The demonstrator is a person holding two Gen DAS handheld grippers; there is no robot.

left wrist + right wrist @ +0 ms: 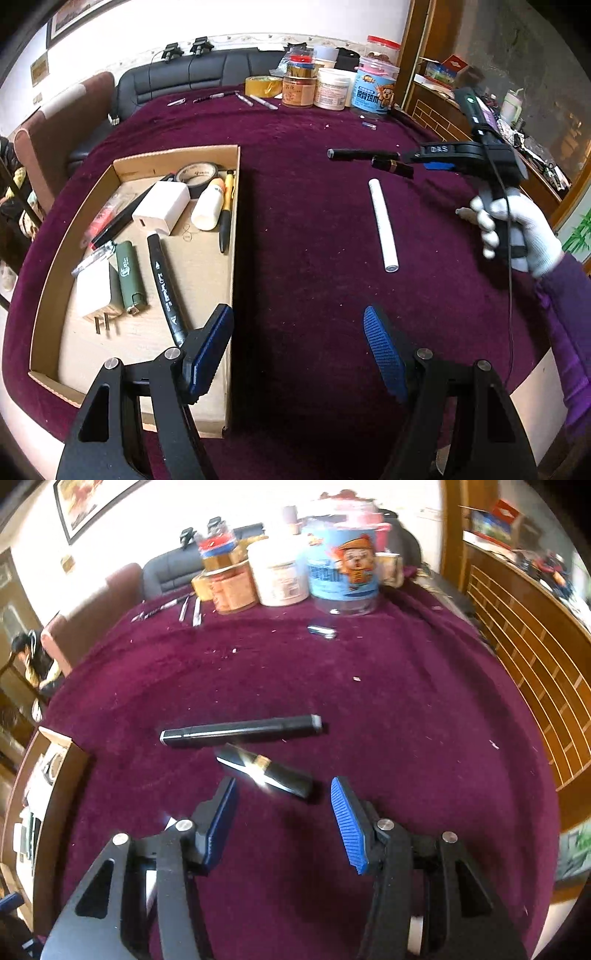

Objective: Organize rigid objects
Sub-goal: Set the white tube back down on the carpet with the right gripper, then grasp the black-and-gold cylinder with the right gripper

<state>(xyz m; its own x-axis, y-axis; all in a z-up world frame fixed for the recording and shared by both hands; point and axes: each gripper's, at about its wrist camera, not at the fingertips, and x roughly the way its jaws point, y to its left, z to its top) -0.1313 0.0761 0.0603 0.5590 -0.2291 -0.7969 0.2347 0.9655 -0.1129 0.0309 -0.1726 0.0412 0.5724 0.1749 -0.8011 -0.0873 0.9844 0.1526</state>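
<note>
Both grippers share one build. The left gripper [297,347] has matte black triangular arms with cut-out windows, round silver pivot screws, and ribbed blue pads [384,354]. The right gripper [284,823] shows the same black frame and blue pads [349,827]. Beside it, white "D&S" lettering marks its body, a thin black cable trails down, and a white knit glove [517,229] meets a purple sleeve [569,325].

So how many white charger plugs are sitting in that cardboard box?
2. One plug lies toward the back of the box, beside the white bottle. The other, prongs showing, lies nearer the front, touching the green lighter. More could be hidden behind the left gripper.
</note>
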